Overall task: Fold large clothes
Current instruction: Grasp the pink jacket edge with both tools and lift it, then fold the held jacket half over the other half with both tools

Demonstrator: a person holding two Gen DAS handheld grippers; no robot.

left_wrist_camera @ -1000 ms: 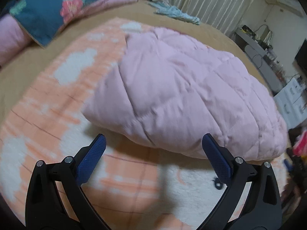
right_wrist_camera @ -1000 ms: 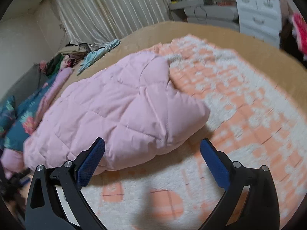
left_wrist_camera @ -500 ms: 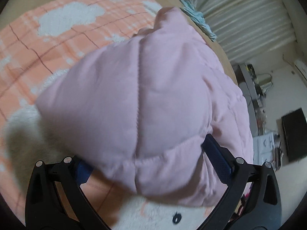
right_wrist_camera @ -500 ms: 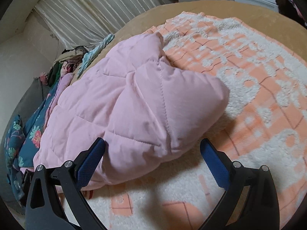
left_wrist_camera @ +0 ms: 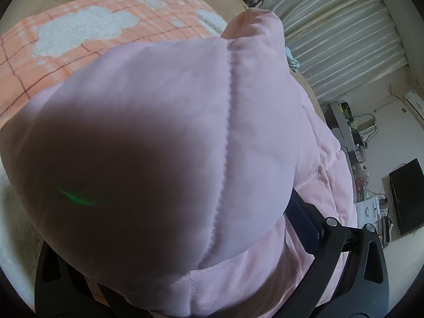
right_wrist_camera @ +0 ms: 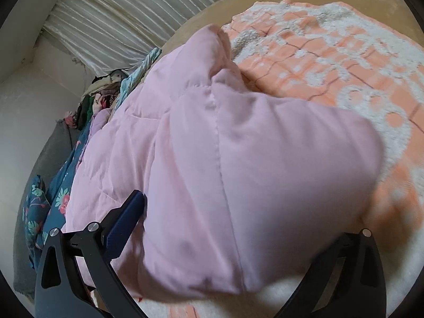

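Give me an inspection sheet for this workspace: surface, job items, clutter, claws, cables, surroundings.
Surface: orange-and-white plush blanket spread over a tan bed cover.
Job's things: pink quilted garment, bulky, lying on the blanket, its near edge bulging between both claws' fingers.
Clutter: dark floral bedding and a heap of clothes beside the garment; a light blue cloth near the curtain.
Claws: left claw open, garment filling the gap; right claw open, garment between its fingers.
Cables: wires on the desk and by the black box.
Surroundings: pale striped curtain, white wall, cluttered desk.
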